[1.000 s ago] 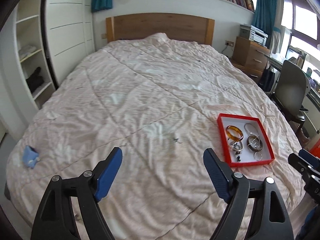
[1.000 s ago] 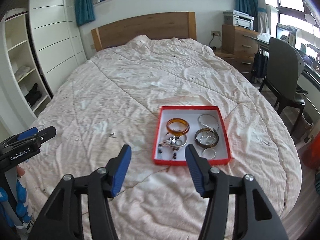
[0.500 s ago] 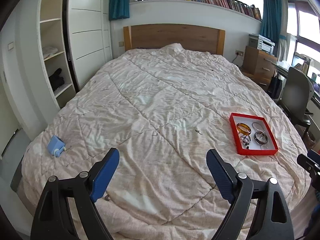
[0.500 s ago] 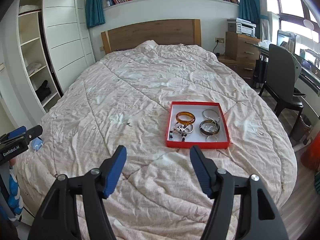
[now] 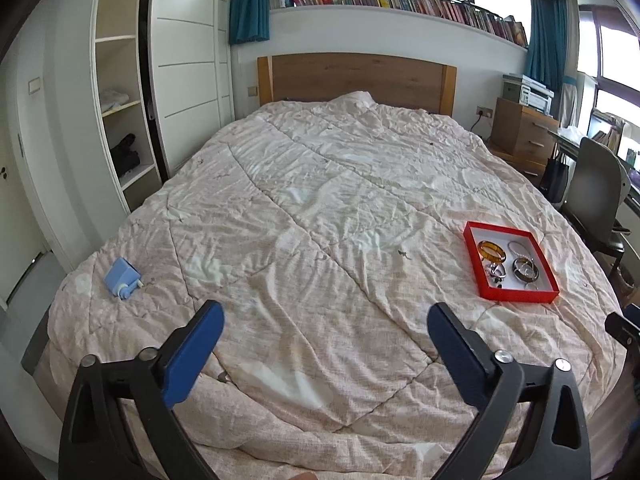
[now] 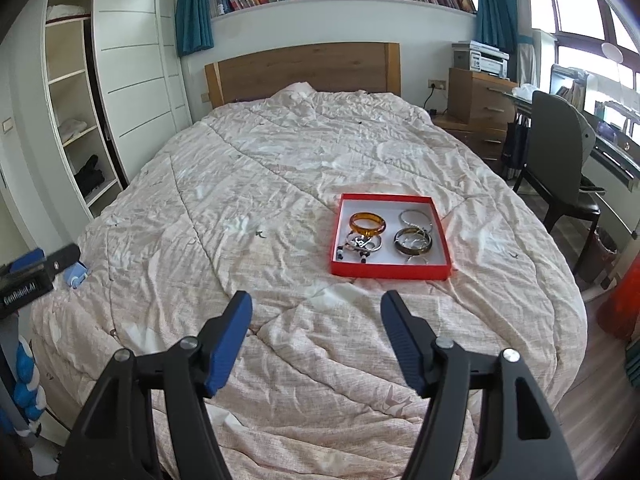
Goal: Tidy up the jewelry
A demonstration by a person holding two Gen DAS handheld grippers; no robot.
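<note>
A red tray [image 5: 516, 295] [image 6: 390, 271] lies on the bed's right side. Inside are an amber bangle [image 5: 491, 250] [image 6: 367, 222], a dark bangle [image 5: 526, 271] [image 6: 413, 242], a silver bracelet [image 6: 416, 216] and small beaded pieces. My left gripper [image 5: 324, 312] hovers over the quilt near the foot of the bed, well left of the tray; its jaws are opening with nothing between them. My right gripper [image 6: 317, 300] stands open and empty, short of the tray's near edge.
A small blue object [image 5: 120, 276] [image 6: 76, 276] rests on the quilt [image 5: 320, 200] at the left. An office chair [image 6: 560, 152] and a wooden dresser [image 6: 476, 96] stand to the right of the bed. An open wardrobe [image 5: 120, 120] is to the left.
Both grippers have drawn back toward the foot of the bed, so the tray looks farther off. The left jaws stand wider than before, and the right jaws are a little wider too.
</note>
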